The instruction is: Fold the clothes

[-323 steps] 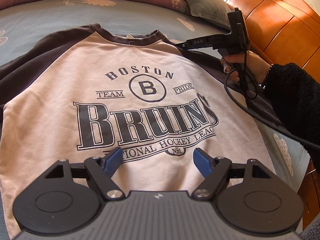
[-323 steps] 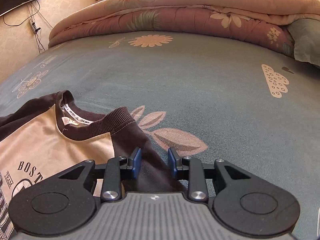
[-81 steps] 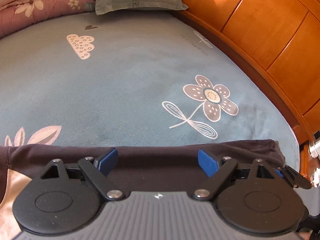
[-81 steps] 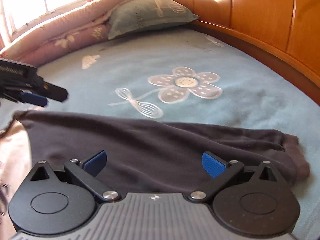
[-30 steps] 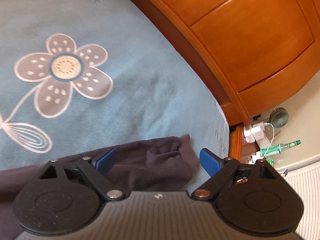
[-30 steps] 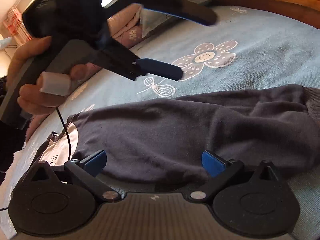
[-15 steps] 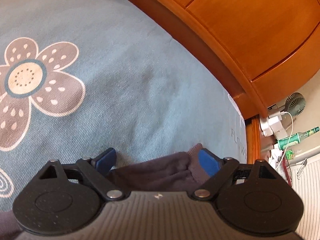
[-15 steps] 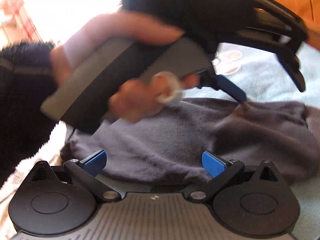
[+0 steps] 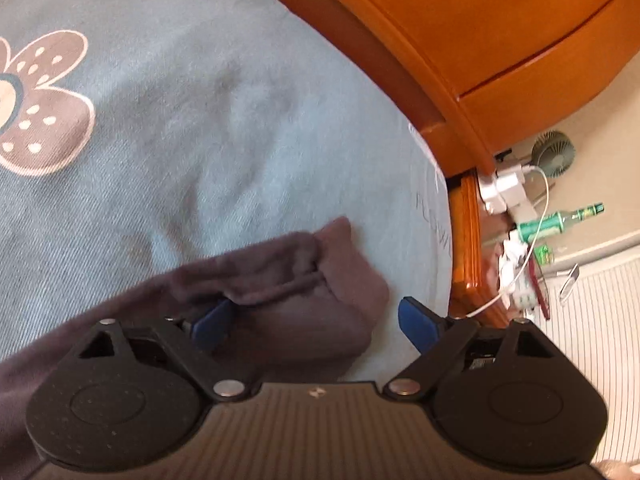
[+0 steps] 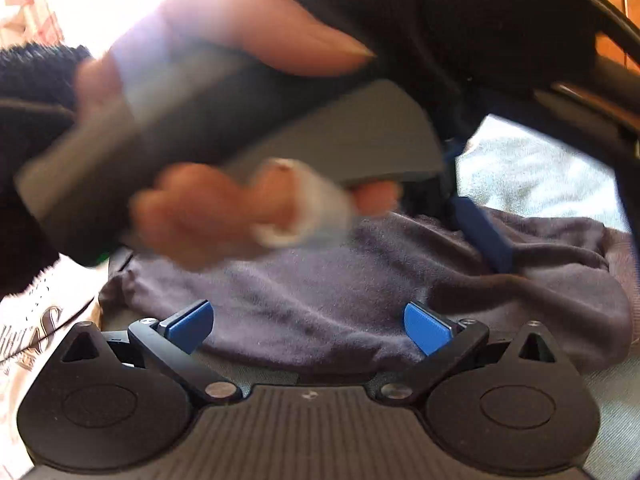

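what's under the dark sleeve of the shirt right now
The dark sleeve lies flat on the blue bedsheet, its cuff near the bed's edge. Bare sheet shows around it; whatever lies directly beneath the fabric is covered.

Ahead of the tongs: blue flowered bedsheet (image 9: 208, 128). Right of it: orange wooden headboard (image 9: 460, 28), cluttered nightstand (image 9: 466, 240), beige wall (image 9: 600, 128).

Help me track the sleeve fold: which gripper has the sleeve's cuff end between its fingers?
The left gripper: the dark sleeve's cuff lies between its open fingers. The right gripper faces mid-sleeve.
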`<state>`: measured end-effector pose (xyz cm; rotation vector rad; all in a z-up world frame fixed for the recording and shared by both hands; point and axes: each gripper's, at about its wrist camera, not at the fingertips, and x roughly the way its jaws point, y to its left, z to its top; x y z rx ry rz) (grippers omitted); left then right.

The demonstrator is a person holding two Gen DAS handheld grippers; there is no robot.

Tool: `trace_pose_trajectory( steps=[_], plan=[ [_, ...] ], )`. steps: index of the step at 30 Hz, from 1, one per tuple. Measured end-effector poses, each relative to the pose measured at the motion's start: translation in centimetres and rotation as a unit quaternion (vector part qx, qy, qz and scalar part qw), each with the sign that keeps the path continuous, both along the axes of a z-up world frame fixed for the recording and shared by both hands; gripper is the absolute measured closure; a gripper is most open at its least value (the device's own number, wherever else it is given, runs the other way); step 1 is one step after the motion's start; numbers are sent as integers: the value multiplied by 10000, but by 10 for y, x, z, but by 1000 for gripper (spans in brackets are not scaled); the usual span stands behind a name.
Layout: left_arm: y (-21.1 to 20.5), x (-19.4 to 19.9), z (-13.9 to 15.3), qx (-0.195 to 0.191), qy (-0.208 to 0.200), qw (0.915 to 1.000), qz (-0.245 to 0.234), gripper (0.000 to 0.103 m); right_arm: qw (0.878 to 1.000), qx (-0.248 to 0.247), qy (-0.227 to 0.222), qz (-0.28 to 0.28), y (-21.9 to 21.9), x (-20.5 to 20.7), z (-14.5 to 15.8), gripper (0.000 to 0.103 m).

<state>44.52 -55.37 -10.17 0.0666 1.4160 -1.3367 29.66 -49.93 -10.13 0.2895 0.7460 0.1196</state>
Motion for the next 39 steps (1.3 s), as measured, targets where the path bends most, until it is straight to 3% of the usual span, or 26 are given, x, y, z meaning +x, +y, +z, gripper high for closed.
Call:
trace_pose_trajectory(
  steps=[3,7,15,18,21,24,27,30,33,35,39],
  plan=[
    [-9,3,2,45,-121,9999,-21,14,10000,-20,25,-36,1,3,1,0],
    [-5,8,14,51,-714,9970,298,16,9998,-123,71,-101,6,8,2,0],
    [63,9,37,125,-817,9961,292,14,9998,-148,42,-84,7,8,1,0],
    [74,12,25,492,-902,9940,373,14,9999,-94,39,-111,5,8,0,0],
    [71,21,9,621,-858,9924,621,14,9998,-126,52,-124,6,6,2,0],
    [63,29,9,483,-1138,9874,989,13,9997,-140,69,-163,6,6,3,0],
    [61,37,13,409,-1078,9861,1200,14,9997,-175,67,-159,7,7,4,0],
    [78,34,32,67,-972,9883,1174,13,9998,-142,46,-136,5,5,4,0],
    [99,23,42,21,-891,9914,960,12,9999,-73,29,-123,4,6,3,0],
    [109,17,41,127,-850,9924,875,12,9999,-47,28,-132,3,7,2,0],
    [103,20,12,764,-783,9885,1046,12,9997,-157,58,-173,8,9,2,0]
  ],
)
